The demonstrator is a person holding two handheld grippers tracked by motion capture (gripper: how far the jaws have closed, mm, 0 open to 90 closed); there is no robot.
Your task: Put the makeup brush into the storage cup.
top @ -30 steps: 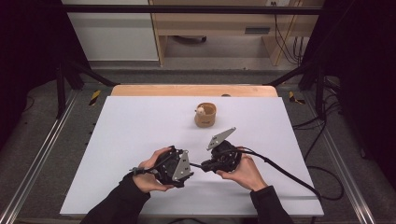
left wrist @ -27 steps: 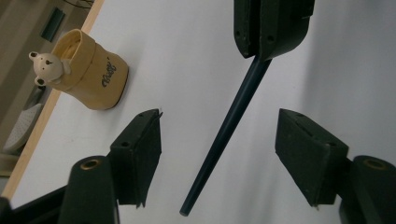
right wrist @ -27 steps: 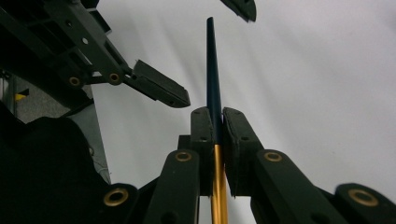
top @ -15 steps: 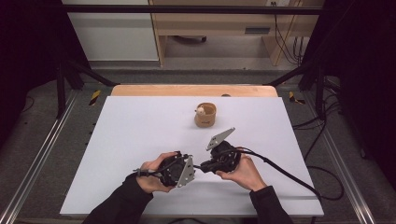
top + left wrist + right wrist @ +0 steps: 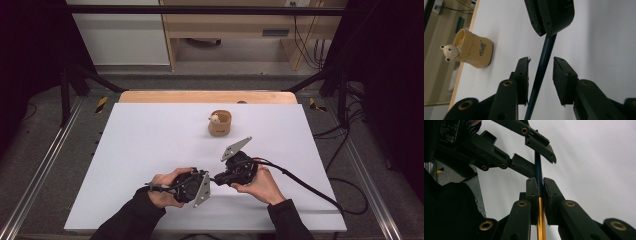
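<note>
Holding: right gripper (image 5: 538, 195) has its fingers clamped on a thin pen (image 5: 538, 173), dark blue up front and gold toward the back
Where it is: pen hangs just above the white table (image 5: 150, 145), near the front edge, bridging the two grippers
Left gripper (image 5: 541, 80): fingers apart, one on each side of the blue shaft, not touching it as far as I can tell
How it'll handle: looks light, stiff and smooth, so probably slippery (a round barrel will want to roll or slide between flat pads)
Where to grab: I'd take the blue part just ahead of the right fingers, square across the barrel
Nearby: little tan cup (image 5: 220, 123) with a bear figure (image 5: 450, 51) on its rim, well apart toward the far side
In the way: nothing really, just the two grippers crowding each other and the cable (image 5: 310, 187) trailing off right
</note>
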